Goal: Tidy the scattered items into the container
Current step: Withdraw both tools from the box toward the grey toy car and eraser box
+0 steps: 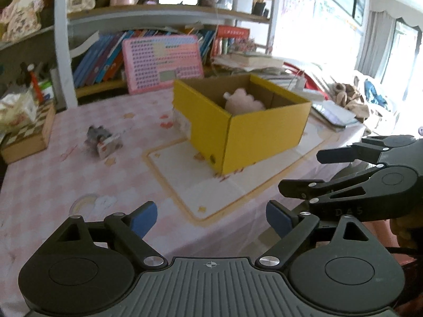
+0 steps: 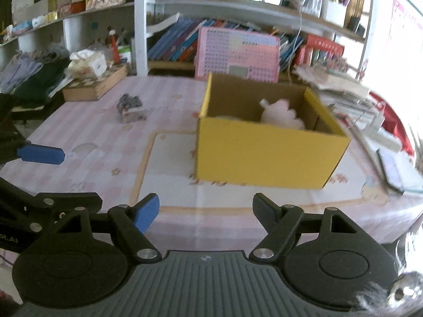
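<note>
An open yellow cardboard box [image 1: 238, 129] [image 2: 264, 153] stands on the pink checked tablecloth [image 1: 53, 179], on a cream mat [image 1: 211, 185]. A pale pink plush thing [image 1: 244, 101] [image 2: 283, 115] lies inside it. A small grey and pink item [image 1: 101, 141] [image 2: 130, 108] sits loose on the cloth, left of the box. My left gripper [image 1: 211, 219] hangs open over the near table edge, nothing between its blue pads. My right gripper [image 2: 206, 211] is open and empty too, close to the left one's right side. Each shows in the other's view: right gripper [image 1: 301, 170], left gripper [image 2: 79, 178].
A pink dotted board [image 1: 162, 63] leans on the bookshelf behind the box. A checkered wooden box [image 1: 26, 137] with a tissue pack sits at the far left. Stacked books [image 1: 248, 60] and a tablet [image 1: 333, 113] crowd the right side. The table's front edge is just ahead.
</note>
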